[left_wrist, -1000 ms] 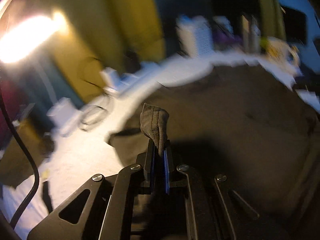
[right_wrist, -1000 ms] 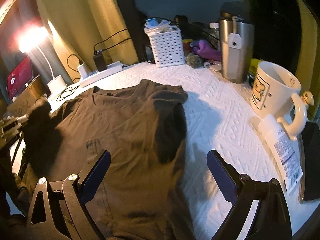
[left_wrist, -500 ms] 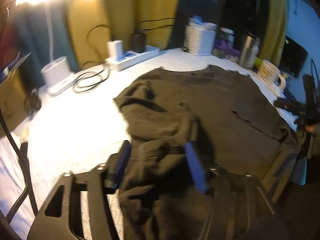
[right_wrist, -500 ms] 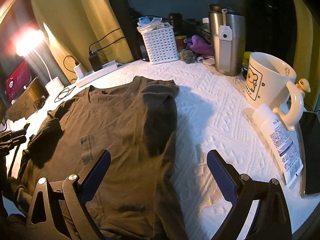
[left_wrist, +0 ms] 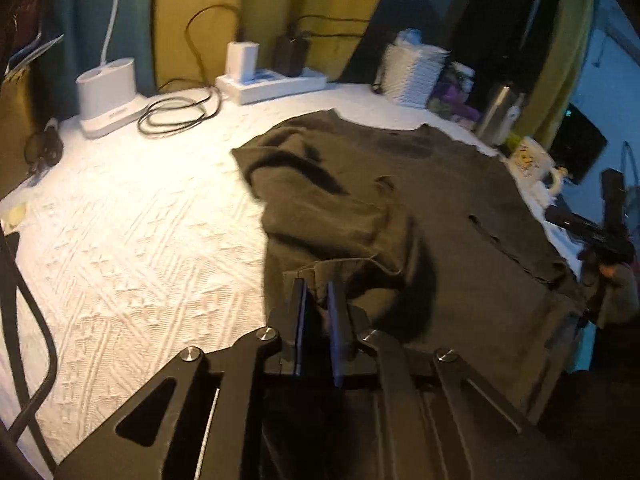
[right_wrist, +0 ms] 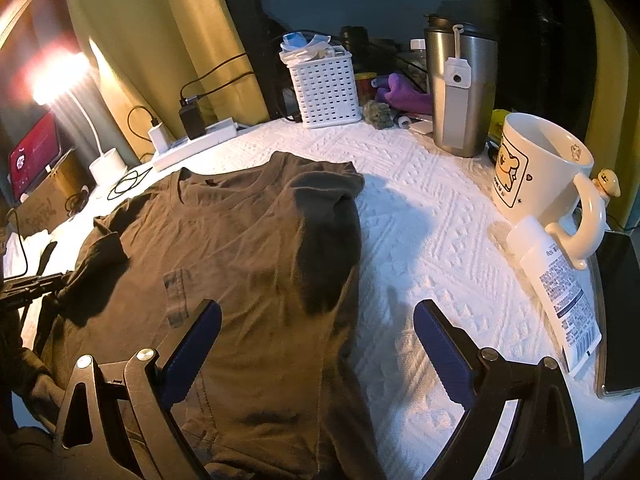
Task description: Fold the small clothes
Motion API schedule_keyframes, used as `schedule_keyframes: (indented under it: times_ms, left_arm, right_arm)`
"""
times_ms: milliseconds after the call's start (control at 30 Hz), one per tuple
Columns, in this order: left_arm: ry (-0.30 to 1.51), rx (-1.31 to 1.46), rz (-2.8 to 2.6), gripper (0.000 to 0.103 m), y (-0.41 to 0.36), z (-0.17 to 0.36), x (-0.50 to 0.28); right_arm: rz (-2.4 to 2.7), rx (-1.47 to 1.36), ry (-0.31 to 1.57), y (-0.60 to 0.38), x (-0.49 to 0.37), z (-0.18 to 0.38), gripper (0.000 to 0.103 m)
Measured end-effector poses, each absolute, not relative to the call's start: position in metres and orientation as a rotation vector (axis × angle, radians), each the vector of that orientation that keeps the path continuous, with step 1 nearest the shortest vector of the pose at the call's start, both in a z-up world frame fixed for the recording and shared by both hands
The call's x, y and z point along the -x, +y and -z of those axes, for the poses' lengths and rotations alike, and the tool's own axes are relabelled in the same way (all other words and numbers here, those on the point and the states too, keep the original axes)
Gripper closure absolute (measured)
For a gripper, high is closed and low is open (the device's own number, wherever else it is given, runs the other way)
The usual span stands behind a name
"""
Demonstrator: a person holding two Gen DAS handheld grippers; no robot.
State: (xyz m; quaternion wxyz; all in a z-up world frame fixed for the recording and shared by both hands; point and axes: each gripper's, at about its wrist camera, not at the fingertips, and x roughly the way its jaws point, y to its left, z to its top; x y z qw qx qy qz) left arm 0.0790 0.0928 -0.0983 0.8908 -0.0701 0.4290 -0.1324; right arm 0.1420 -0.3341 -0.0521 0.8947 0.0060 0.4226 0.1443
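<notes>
left gripper [left_wrist: 318, 300] low at 6 o'clock, fingers nearly together, pinching a fabric fold. right gripper [right_wrist: 318, 354] at 6 o'clock, fingers spread wide, holding nothing.

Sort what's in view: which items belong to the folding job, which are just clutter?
Job:
- shirt, dark, spread on the white cloth
- left gripper, shut on a fold of the shirt
- right gripper, open above the shirt's edge

Clutter:
- mug
- steel tumbler
- white basket
- tube
- power strip
- lamp base
</notes>
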Motion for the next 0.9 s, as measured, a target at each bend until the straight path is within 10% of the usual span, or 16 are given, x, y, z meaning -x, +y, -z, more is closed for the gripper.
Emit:
schedule_keyframes:
  times_ms: [400, 467, 533, 700, 800, 900]
  left_arm:
    - [0.866, 0.086, 0.201, 0.097, 0.089, 0.084, -0.071]
    - [0.863, 0.106, 0.144, 0.058, 0.102, 0.086, -0.079]
    - [0.865, 0.121, 0.138, 0.047, 0.110, 0.091, -0.087]
    - [0.909, 0.085, 0.186, 0.048, 0.102, 0.104, -0.100]
    - [0.929, 0.061, 0.233, 0.082, 0.093, 0.109, -0.099]
    - [0.923, 0.048, 0.245, 0.093, 0.088, 0.107, -0.094]
  right_arm:
    - [-0.300, -0.008, 0.880, -0.328, -0.141, 0.053, 0.006]
    - [-0.303, -0.007, 0.878, -0.329, -0.140, 0.053, 0.006]
    - [-0.300, -0.009, 0.879, -0.331, -0.140, 0.053, 0.006]
    - [-0.287, -0.013, 0.883, -0.335, -0.139, 0.055, 0.006]
    - [-0.283, -0.014, 0.887, -0.337, -0.139, 0.057, 0.006]
    - [-0.283, -0.015, 0.888, -0.337, -0.139, 0.058, 0.006]
